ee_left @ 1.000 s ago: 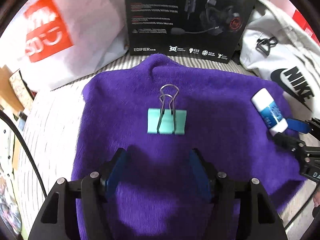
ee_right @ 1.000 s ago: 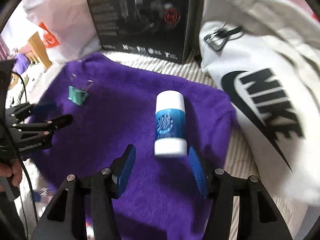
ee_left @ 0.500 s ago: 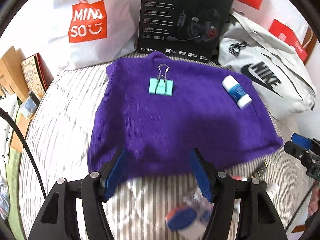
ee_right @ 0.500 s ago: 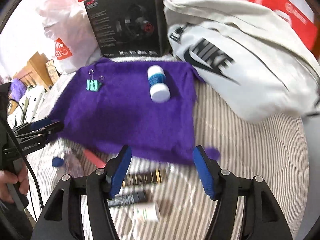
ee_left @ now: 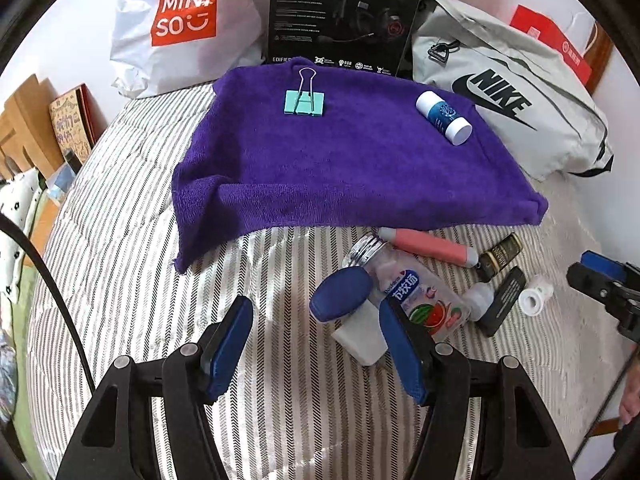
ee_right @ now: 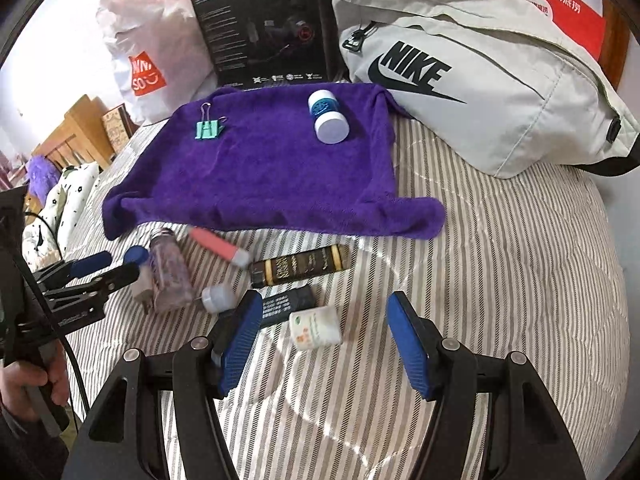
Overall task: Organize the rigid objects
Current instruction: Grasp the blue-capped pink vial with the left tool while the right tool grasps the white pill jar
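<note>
Pulled back from the purple towel (ee_left: 340, 168) within the last second, leaving the teal binder clip (ee_left: 305, 101) and blue-and-white tube (ee_left: 443, 117) lying on it, well apart. Apparently two items placed, more to fetch. Now over the unsorted pile on the striped bed (ee_left: 132, 264): clear bottle (ee_left: 408, 292), pink tube (ee_left: 426, 246), small white jar (ee_right: 316, 327). Left gripper (ee_left: 316, 340) and right gripper (ee_right: 324, 344) both spread wide, empty. Behind: headset box (ee_left: 344, 12), grey bag (ee_right: 472, 80), white shopping bag (ee_left: 180, 24).
</note>
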### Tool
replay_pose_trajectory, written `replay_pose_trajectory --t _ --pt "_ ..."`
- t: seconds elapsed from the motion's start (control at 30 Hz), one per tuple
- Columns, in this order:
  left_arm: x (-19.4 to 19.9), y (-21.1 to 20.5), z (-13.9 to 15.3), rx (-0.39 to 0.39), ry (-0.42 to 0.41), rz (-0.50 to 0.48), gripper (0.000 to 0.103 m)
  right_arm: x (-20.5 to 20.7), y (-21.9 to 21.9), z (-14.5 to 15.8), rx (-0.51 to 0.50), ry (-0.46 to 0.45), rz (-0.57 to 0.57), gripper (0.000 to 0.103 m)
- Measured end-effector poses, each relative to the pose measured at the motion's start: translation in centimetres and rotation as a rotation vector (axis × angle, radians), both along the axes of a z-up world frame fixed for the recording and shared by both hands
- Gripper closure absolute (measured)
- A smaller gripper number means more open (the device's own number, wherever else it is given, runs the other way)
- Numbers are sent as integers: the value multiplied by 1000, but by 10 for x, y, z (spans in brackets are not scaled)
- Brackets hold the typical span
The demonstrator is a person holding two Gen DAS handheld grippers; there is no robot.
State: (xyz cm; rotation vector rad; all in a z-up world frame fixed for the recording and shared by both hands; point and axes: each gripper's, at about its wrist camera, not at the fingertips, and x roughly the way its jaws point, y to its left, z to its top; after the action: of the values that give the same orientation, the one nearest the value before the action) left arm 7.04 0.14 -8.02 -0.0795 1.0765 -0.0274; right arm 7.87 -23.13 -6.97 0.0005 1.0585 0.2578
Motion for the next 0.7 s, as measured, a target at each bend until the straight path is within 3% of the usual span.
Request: replay_pose_trajectory --t 0.27,0.43,0.7 --pt "19 5 -10 -9 -16 11 40 -6 2 -2 -3 7 20 39" --pt "23 8 -13 -34 -3 -10 60 -4 3 -6 -6 18 21 38" --pt "17 11 -19 -23 -14 -28 68 0 0 -10 -14 25 18 38"
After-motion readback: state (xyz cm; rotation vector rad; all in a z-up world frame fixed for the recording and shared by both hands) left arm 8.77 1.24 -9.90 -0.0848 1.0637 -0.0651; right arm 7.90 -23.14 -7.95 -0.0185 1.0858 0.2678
